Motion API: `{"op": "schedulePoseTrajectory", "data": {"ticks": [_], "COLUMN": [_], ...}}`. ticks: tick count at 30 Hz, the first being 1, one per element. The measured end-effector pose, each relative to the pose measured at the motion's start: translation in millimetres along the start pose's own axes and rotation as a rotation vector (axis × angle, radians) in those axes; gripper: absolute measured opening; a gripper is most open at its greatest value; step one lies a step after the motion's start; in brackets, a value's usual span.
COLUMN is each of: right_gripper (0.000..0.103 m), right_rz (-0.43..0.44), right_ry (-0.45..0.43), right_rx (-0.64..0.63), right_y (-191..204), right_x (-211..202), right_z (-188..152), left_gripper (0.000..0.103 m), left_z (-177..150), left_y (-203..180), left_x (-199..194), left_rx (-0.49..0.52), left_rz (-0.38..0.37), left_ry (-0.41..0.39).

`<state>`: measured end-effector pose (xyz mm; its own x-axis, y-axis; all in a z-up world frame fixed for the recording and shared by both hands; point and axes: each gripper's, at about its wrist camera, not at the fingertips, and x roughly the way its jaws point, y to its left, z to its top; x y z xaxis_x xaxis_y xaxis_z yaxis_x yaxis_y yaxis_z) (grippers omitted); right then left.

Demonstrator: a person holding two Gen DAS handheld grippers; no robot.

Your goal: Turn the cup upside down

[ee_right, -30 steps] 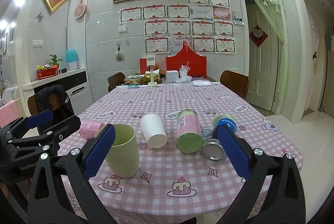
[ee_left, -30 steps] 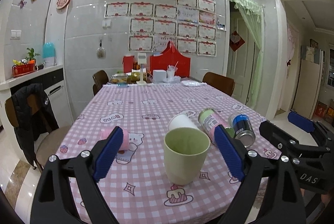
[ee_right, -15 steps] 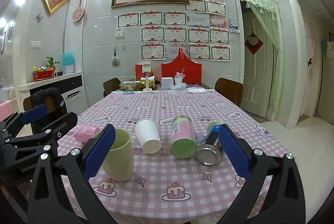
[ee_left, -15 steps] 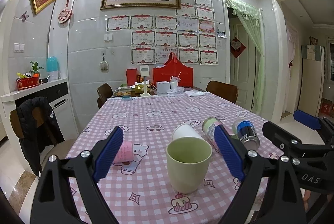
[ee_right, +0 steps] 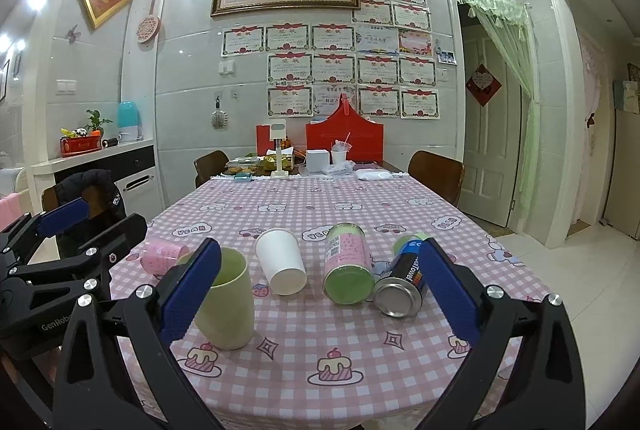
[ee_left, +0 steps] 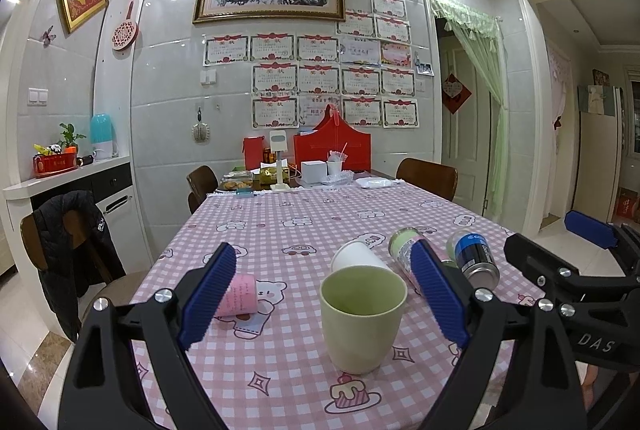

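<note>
A pale green cup (ee_left: pixel 362 318) stands upright, mouth up, near the front edge of the pink checked table (ee_left: pixel 288 234). It also shows in the right wrist view (ee_right: pixel 226 302), partly behind my right gripper's left finger. My left gripper (ee_left: pixel 324 298) is open, its blue pads either side of the cup without touching it. My right gripper (ee_right: pixel 320 290) is open and empty, to the cup's right, over the table's front edge.
A white paper cup (ee_right: pixel 281 262), a pink-green can (ee_right: pixel 346 264) and a dark blue can (ee_right: pixel 404 288) lie on their sides behind the green cup. A pink cup (ee_left: pixel 238 296) lies at the left. Boxes and dishes (ee_left: pixel 312 171) crowd the far end. Chairs stand around.
Both cameras have tilted up and drawn back slightly, so the table and cup sit lower in view. The cup and the other objects have not moved. Both grippers stay open.
</note>
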<state>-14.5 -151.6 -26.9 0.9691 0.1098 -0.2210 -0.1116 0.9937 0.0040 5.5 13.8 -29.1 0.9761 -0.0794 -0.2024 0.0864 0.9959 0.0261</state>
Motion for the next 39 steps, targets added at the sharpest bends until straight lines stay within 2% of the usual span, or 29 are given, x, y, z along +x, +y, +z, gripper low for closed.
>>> {"op": "schedulePoseTrajectory", "data": {"ticks": [39], "right_gripper": [0.095], "right_rz": [-0.002], "right_ry": [0.008], "right_rx": [0.003], "right_y": [-0.3], "right_x": [-0.9], "right_z": [-4.0], "left_gripper": [0.088], "left_z": [1.1], "left_y": [2.8], "left_x": [-5.7], "left_rx": [0.015], "left_rz": [0.011], "left_ry": [-0.006]}}
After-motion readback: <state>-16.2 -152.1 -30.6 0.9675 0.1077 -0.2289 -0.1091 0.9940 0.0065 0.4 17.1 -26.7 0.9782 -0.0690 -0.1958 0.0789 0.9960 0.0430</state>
